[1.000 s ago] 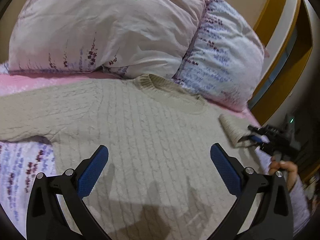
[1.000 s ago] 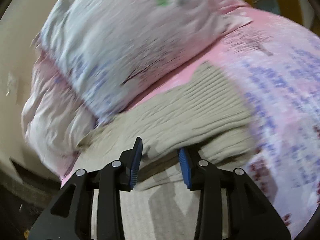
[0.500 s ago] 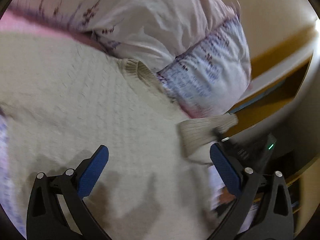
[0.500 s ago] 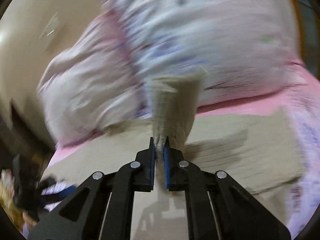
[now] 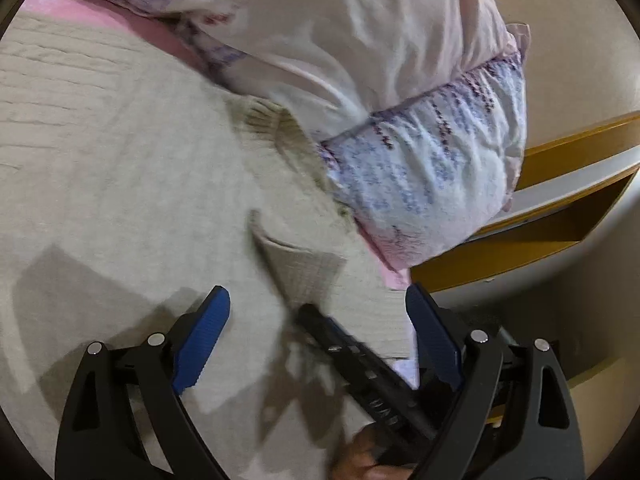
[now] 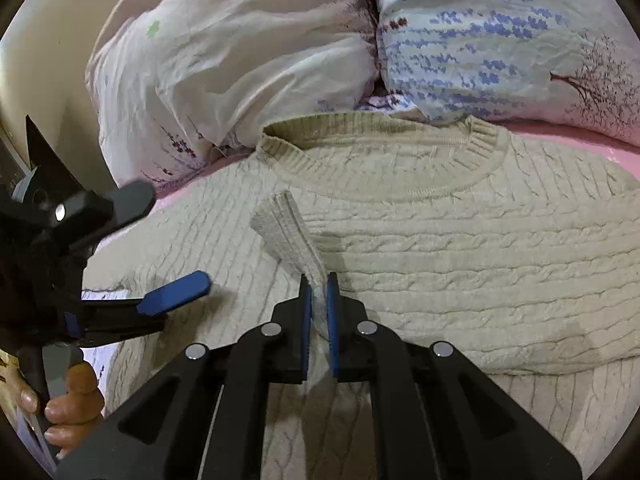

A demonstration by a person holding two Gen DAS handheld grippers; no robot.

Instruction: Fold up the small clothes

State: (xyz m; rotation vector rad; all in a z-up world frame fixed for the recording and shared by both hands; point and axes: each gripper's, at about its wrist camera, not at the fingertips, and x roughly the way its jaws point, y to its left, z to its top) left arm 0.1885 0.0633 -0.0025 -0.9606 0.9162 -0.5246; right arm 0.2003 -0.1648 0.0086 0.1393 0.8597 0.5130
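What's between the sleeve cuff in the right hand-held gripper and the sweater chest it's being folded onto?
Nothing visible. The right hand-held gripper holds the sleeve over the sweater, whose chest lies bare. The open left hand-held gripper sits off to the side; the pillows lie beyond the collar.

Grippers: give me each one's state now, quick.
Left gripper: open, holding nothing.
Right gripper: closed on the sweater sleeve cuff, over the sweater.

One beige cable-knit sweater fills the frame's centre. Two floral-print pillows sit along the top: a pale pink one upper left, a blue-flecked one upper right. Two black grippers with blue pads: one lower centre, one at left.
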